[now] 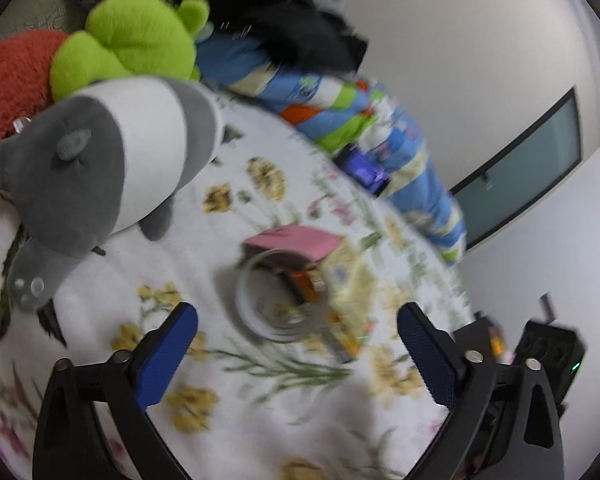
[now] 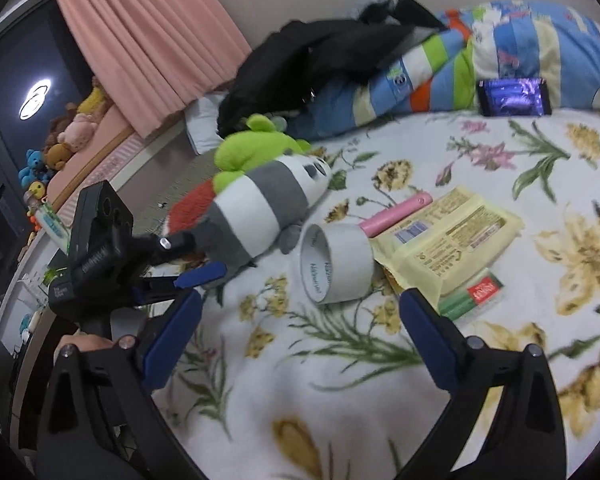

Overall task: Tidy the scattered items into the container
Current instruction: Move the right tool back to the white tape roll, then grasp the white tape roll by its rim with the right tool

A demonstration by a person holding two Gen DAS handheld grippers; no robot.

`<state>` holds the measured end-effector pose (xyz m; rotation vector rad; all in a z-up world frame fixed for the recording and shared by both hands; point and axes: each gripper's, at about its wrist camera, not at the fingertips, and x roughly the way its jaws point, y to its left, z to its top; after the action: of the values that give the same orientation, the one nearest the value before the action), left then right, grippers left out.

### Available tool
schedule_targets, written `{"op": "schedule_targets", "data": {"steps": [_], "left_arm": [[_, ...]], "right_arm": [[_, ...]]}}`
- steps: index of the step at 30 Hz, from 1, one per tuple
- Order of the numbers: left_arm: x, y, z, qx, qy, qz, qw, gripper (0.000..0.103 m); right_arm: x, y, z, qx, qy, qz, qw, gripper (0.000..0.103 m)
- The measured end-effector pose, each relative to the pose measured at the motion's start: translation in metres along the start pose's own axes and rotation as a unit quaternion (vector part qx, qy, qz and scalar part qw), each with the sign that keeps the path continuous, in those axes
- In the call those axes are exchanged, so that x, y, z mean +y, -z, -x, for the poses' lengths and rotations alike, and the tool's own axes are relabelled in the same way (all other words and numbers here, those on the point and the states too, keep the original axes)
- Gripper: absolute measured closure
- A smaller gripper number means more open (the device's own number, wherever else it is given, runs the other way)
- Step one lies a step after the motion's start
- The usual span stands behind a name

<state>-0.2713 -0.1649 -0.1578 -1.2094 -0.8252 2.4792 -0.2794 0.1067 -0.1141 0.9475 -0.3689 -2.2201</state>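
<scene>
A white tape roll (image 2: 336,264) lies on its side on the floral bedsheet (image 2: 340,380); in the left wrist view it is a blurred ring (image 1: 276,300). Beside it lie a pink tube (image 2: 396,216), a yellow packet (image 2: 448,244) and a green pack with a red label (image 2: 476,294). My right gripper (image 2: 300,312) is open just in front of the roll. My left gripper (image 1: 296,332) is open and empty, close above the roll; it also shows at the left of the right wrist view (image 2: 200,272), beside the striped plush.
A grey-and-white striped plush (image 2: 260,212) lies left of the roll, with a green plush (image 2: 252,144) and a red plush (image 1: 12,80) behind it. A striped blue quilt (image 2: 500,48), black clothing (image 2: 320,52) and a dark purple phone (image 2: 514,96) lie at the back.
</scene>
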Motion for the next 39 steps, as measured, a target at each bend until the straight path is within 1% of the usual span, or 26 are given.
{"op": "schedule_targets", "data": {"steps": [1,2,5,7,9,10,13,15,17,18,19,20,22,23,24,25,26,30,31,34,39], "left_arm": [[0.004,-0.001,-0.009,0.01,-0.007,-0.004,0.9999,0.014],[0.008,-0.002,-0.017,0.019,-0.009,-0.005,0.9998,0.014],[0.019,-0.004,-0.038,0.039,-0.006,-0.007,0.9992,0.018],[0.023,-0.006,-0.048,0.047,-0.011,-0.013,0.9987,0.019],[0.024,-0.008,-0.059,0.059,-0.013,-0.024,0.9979,0.019],[0.024,-0.01,-0.064,0.062,-0.012,-0.027,0.9977,0.023],[0.029,-0.016,-0.078,0.072,-0.007,-0.028,0.997,0.028],[0.029,-0.019,-0.084,0.075,-0.007,-0.033,0.9966,0.032],[0.027,-0.022,-0.09,0.08,-0.01,-0.043,0.9958,0.034],[0.026,-0.023,-0.093,0.082,-0.012,-0.048,0.9954,0.039],[0.026,-0.024,-0.096,0.085,-0.012,-0.05,0.9951,0.046],[0.026,-0.024,-0.099,0.087,-0.013,-0.049,0.9949,0.049],[0.027,-0.025,-0.102,0.087,-0.014,-0.046,0.9951,0.061],[0.026,-0.025,-0.104,0.086,-0.016,-0.046,0.9951,0.063],[0.026,-0.023,-0.106,0.086,-0.018,-0.049,0.995,0.068],[0.025,-0.022,-0.107,0.086,-0.02,-0.051,0.9948,0.071],[0.024,-0.021,-0.109,0.086,-0.023,-0.054,0.9945,0.072],[0.017,-0.015,-0.111,0.08,-0.034,-0.062,0.9943,0.089],[0.015,-0.013,-0.11,0.078,-0.036,-0.064,0.9943,0.091],[0.006,-0.01,-0.103,0.068,-0.046,-0.076,0.9937,0.091],[-0.012,-0.014,-0.079,0.049,-0.038,-0.084,0.9945,0.091]], "right_arm": [[-0.003,-0.001,-0.01,0.007,-0.001,-0.002,1.0,0.005],[-0.006,-0.001,-0.019,0.012,-0.002,-0.002,1.0,0.005],[-0.011,-0.001,-0.041,0.02,-0.006,-0.002,1.0,0.006],[-0.014,-0.002,-0.056,0.028,-0.003,-0.001,1.0,0.007],[-0.015,-0.002,-0.068,0.036,0.01,0.005,0.999,0.009],[-0.016,-0.003,-0.073,0.039,0.017,0.009,0.999,0.011],[-0.018,-0.005,-0.084,0.039,0.032,0.021,0.998,0.012],[-0.019,-0.006,-0.091,0.049,0.051,0.031,0.997,0.015],[-0.018,-0.005,-0.097,0.059,0.08,0.049,0.994,0.022],[-0.018,-0.005,-0.1,0.06,0.086,0.054,0.993,0.025],[-0.02,-0.005,-0.102,0.058,0.09,0.052,0.993,0.034],[-0.022,-0.005,-0.102,0.053,0.096,0.05,0.993,0.046],[-0.025,-0.007,-0.104,0.047,0.114,0.044,0.991,0.058],[-0.026,-0.008,-0.105,0.044,0.121,0.04,0.991,0.062],[-0.027,-0.009,-0.106,0.04,0.129,0.038,0.99,0.064],[-0.026,-0.009,-0.107,0.038,0.142,0.041,0.988,0.068],[-0.024,-0.009,-0.109,0.036,0.156,0.046,0.986,0.072],[-0.014,-0.006,-0.113,0.035,0.19,0.067,0.979,0.073],[-0.012,-0.005,-0.112,0.033,0.193,0.069,0.978,0.073],[-0.006,-0.003,-0.105,0.024,0.196,0.069,0.978,0.075],[0.003,-0.009,-0.085,0.01,0.185,0.061,0.981,0.076]]}}
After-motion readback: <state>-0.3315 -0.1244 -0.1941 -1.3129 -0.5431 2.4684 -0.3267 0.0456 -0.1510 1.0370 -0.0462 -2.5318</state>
